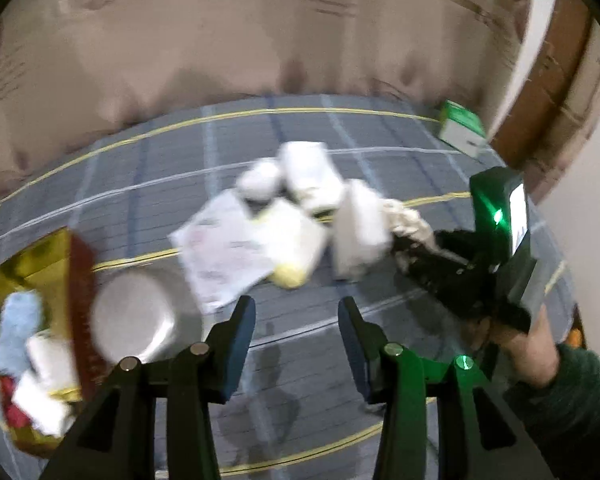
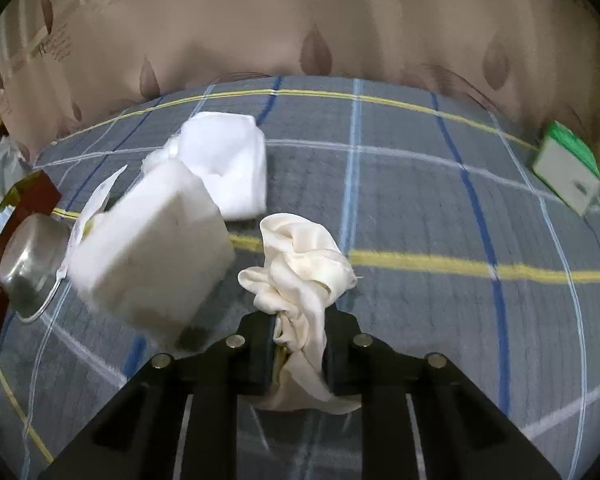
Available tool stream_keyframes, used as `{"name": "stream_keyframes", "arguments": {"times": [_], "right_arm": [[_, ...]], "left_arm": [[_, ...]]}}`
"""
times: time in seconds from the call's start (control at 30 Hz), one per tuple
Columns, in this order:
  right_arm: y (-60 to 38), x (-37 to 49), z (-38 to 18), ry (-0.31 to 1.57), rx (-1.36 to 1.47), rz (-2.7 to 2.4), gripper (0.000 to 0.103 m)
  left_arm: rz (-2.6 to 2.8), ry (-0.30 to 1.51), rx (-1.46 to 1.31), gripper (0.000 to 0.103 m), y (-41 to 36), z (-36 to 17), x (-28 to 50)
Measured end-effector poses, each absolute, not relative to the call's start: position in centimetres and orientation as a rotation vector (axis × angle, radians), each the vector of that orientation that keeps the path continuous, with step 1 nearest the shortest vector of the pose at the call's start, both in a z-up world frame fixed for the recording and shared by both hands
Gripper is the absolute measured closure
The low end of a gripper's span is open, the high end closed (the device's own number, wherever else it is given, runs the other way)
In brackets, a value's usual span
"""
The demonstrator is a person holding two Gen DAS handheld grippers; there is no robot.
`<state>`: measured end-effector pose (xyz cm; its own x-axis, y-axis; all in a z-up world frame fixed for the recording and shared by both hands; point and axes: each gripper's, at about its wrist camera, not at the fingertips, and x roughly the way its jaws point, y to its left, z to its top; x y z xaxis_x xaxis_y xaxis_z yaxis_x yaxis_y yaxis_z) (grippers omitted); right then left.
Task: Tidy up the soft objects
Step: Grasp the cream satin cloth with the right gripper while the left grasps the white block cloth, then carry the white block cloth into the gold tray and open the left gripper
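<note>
My right gripper [image 2: 300,316] is shut on a crumpled cream cloth [image 2: 300,264] just above the grey plaid bedsheet [image 2: 420,200]. In the left wrist view the same right gripper [image 1: 400,244] shows at the right with the cream cloth [image 1: 404,216] in its jaws. A white foam block [image 2: 152,256] lies to its left, with a folded white cloth [image 2: 228,164] behind it. My left gripper [image 1: 296,304] hangs open over the sheet, nothing between its fingers. Ahead of it lies a blurred pile: a white packet [image 1: 220,252], a yellow sponge [image 1: 288,276] and the foam block [image 1: 360,232].
A gold box with a red lid [image 1: 32,264] at the left holds blue, white and red soft items. A metal bowl [image 1: 134,316] sits beside it. A green and white carton [image 2: 568,168] lies at the far right. A patterned curtain [image 2: 300,20] closes the back. A green-sleeved hand [image 1: 528,352] holds the right gripper.
</note>
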<state>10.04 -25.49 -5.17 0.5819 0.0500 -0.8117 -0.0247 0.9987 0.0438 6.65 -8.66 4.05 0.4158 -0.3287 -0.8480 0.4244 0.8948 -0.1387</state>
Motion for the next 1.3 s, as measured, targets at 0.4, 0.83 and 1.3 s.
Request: {"name": "stream_keyframes", "arguments": {"times": [0.4,0.83,1.3], "right_arm": [[-28.6,5.1,-5.3,0.921,0.097,-0.011,0.085],[-29.3,5.3,-5.2,0.917,0.147,0.015,0.085],[-29.1,5.3,-5.2,0.919,0.13,0.014,0.084]], "left_arm": [[-0.54,1.125,0.094,0.053,-16.6,1.6,10.6],[-0.448,1.17,0.115,0.053,-18.3,-1.9,14.6],[-0.481,1.113,0.218,0.077,-18.6,-0.7,9.3]]}}
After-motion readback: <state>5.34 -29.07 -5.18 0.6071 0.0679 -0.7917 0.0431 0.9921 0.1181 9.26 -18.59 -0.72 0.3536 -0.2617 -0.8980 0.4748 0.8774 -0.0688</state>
